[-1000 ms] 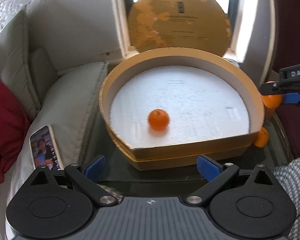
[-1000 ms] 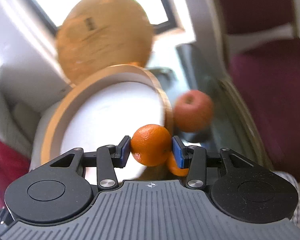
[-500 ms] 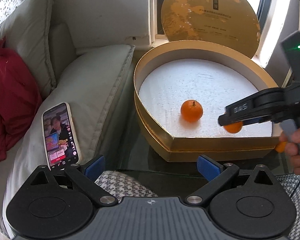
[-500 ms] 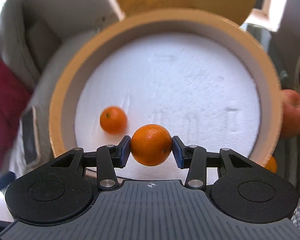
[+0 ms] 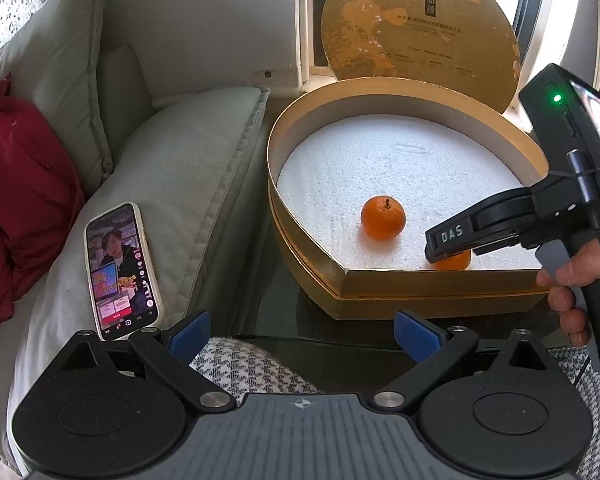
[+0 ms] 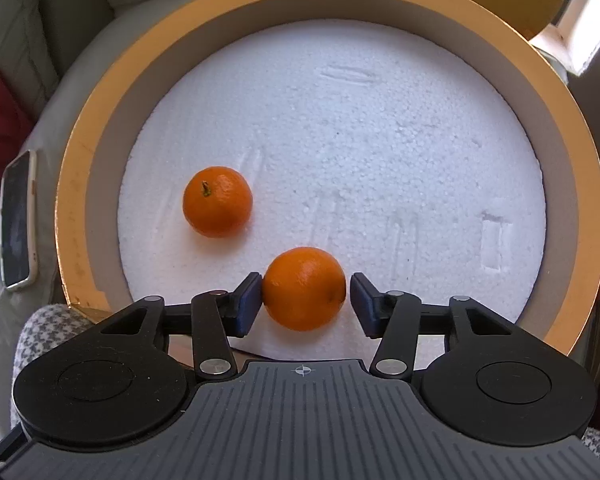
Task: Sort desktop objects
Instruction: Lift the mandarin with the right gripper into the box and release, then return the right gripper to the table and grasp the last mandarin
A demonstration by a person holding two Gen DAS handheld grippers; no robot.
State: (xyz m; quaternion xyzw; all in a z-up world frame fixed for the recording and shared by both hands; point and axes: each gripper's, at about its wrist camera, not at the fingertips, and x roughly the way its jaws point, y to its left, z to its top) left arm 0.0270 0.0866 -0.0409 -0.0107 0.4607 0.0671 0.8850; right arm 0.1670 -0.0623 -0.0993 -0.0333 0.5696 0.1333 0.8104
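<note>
In the left wrist view, the left gripper [image 5: 302, 330] is held with its jaws wide apart and empty, above the near edge of a glass table [image 5: 268, 300]. Beyond it a gold box [image 5: 400, 284] with white foam lining holds one tangerine [image 5: 383, 217]; the right gripper [image 5: 446, 246] is lowered over a second tangerine [image 5: 454, 260] near the front wall. A phone [image 5: 121, 270] is propped on a sofa cushion [image 5: 180, 168]. In the right wrist view, the jaws have just been opening: the second tangerine sits on the foam between them, the left pad touching, the right pad clear. If the gripper is lifted crookedly, the fruit could be nudged and rolled into the first.
</note>
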